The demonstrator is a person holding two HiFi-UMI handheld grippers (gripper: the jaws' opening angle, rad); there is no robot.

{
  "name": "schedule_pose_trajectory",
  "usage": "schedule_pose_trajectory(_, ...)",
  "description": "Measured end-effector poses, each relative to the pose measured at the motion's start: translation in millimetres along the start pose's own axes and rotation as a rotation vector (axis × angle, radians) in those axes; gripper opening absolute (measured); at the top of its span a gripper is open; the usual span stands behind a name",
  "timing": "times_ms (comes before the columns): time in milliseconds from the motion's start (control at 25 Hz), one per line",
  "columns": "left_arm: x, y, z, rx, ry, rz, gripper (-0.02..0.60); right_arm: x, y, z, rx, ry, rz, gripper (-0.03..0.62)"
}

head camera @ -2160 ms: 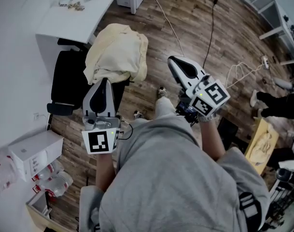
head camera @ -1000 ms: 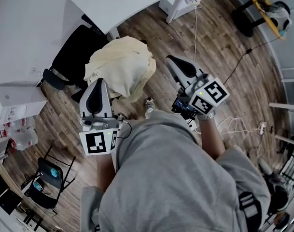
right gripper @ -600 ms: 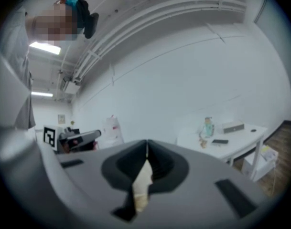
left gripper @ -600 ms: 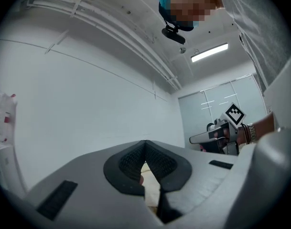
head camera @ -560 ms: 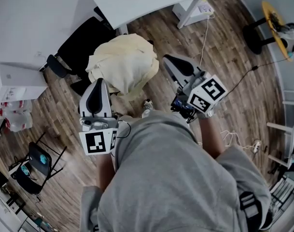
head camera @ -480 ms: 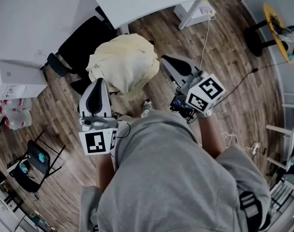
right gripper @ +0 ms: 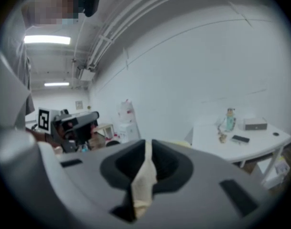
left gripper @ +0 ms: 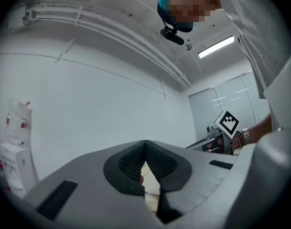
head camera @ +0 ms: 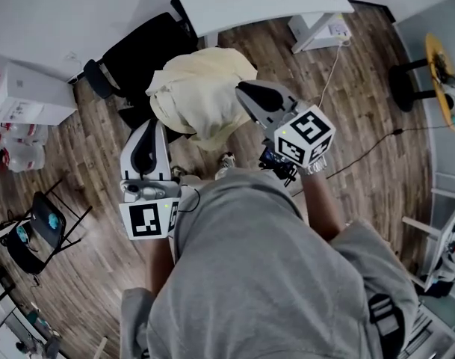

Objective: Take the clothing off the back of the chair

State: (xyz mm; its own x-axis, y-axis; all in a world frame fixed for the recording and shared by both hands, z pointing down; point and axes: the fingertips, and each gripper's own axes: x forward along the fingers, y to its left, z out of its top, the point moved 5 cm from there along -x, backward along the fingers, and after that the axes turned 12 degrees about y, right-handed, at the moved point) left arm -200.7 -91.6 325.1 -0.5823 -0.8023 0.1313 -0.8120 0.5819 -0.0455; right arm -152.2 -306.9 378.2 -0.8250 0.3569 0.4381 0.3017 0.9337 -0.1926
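Clothing (head camera: 201, 96), a cream garment, is hanging in a bunched heap over the back of the black office chair (head camera: 137, 51). The chair is standing on the wood floor (head camera: 78, 163), just beside the white desk (head camera: 242, 2).

Right gripper (head camera: 243, 90) is reaching in from the person's right. In the head view its tip is sitting at the clothing's right edge. In the right gripper view its jaws are closing tip to tip, and the clothing (right gripper: 144, 190) is showing as a cream strip through the slit below where they meet. Whether any fabric is caught between the pads I cannot tell.

Left gripper (head camera: 154, 124) is hovering just beside the clothing's lower left edge, and no contact is showing. In the left gripper view its jaws are meeting at the tips with nothing between them. Only floor is showing through the gap underneath.

The person's grey sweatshirt (head camera: 272, 275) is filling the lower half of the head view.
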Motion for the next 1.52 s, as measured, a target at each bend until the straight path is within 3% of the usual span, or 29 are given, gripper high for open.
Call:
schedule_pose_trajectory(80, -3, 3, -1, -0.005, 0.000, 0.016, 0.034, 11, 3, -1, -0.022, 0.037, 0.014, 0.127)
schedule_pose_trajectory(200, -7, 9, -4, -0.011, 0.005, 0.038, 0.034, 26, 5, -4, -0.055, 0.082, 0.026, 0.200)
schedule_pose_trajectory(560, -19, 25, -12, -0.032, 0.020, 0.103, 0.034, 50, -5, -7, -0.061, 0.142, -0.024, 0.287)
schedule_pose_trajectory(920, -28, 33, -18, -0.043, 0.030, 0.131, 0.034, 66, -8, -21, 0.033, 0.183, 0.013, 0.293)
schedule_pose_trajectory(1200, -29, 32, -18, -0.045, 0.028, 0.120, 0.034, 67, -10, -23, 0.043, 0.198, -0.043, 0.287)
schedule_pose_trajectory(1520, -27, 27, -24, -0.053, 0.037, 0.106, 0.034, 69, -12, -23, 0.053, 0.209, -0.050, 0.161)
